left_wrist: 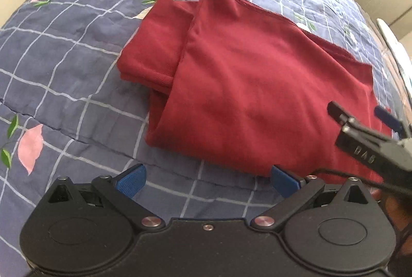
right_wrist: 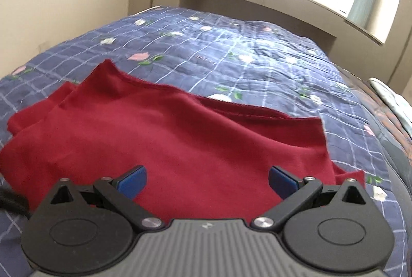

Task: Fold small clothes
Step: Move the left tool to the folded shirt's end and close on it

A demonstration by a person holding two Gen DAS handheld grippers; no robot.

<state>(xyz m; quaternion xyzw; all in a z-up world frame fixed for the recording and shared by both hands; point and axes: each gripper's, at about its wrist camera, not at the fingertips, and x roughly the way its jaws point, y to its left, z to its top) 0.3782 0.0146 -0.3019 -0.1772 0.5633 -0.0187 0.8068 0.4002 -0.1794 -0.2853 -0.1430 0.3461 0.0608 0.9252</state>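
Red shirt (left_wrist: pixel 231 86) lies partly folded on the bed (left_wrist: pixel 64 58), both the left claw (left_wrist: pixel 207 180) and right claw (right_wrist: pixel 207 180) spread wide and empty at its near edge, where a careless pinch could drag the loose top layer askew.

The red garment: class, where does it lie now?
The red garment lies partly folded on the blue checked bedspread, ahead of the open left gripper; right gripper hovers above it.

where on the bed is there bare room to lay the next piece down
Bare blue checked floral quilt lies open left of the folded dark red garment, and a wide stretch runs beyond it toward the beige headboard. The near right is crowded: the open right tool hangs over the garment, the open left tool at its near edge.
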